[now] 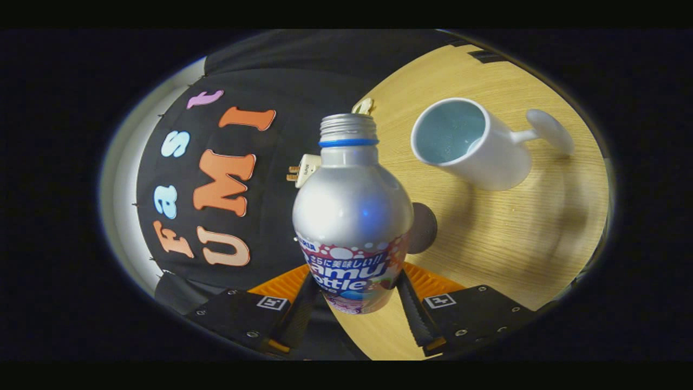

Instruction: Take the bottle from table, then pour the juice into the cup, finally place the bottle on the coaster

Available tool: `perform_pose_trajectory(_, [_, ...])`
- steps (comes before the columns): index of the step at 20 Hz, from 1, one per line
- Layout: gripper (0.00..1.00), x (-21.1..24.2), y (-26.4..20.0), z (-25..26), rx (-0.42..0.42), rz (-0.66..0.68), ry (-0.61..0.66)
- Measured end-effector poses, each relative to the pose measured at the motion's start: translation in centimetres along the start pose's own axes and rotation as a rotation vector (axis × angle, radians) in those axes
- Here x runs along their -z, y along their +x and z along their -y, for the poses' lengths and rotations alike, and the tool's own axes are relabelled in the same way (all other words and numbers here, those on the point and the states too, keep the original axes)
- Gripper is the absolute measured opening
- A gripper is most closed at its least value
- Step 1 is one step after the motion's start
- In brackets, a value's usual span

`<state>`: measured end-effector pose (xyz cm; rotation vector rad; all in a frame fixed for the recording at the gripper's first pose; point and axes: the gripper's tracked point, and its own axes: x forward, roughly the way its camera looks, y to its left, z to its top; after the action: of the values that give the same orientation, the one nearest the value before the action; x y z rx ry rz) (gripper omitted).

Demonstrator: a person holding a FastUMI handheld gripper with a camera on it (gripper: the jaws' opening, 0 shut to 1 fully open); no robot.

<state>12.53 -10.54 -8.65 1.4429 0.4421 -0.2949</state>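
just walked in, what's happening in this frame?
A handheld gripper has its jaws shut on the lower body of a silver bottle, which is lifted and uncapped. The view is tilted, so the wooden table slants. A white cup stands beyond the bottle's mouth, a dark round coaster partly behind the bottle. No liquid is leaving the bottle; the pour into the cup looks about to start or just finished.

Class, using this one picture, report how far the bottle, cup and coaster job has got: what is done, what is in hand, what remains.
Done: the silver bottle is off the wooden table, clamped between the gripper fingers. In hand: bottle and view are tilted, its uncapped neck beside the white cup, not over it; no juice is visible in the cup. Left: pouring, then setting the bottle on the dark round coaster behind it.
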Motion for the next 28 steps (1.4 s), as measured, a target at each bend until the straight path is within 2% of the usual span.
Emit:
perform_pose_trajectory(19, [0.77,-1.6,-0.5,-1.3,0.024,-0.056,0.241])
perform_pose_trajectory(28, [0.77,-1.5,-0.5,-1.7,0.031,-0.083,0.317])
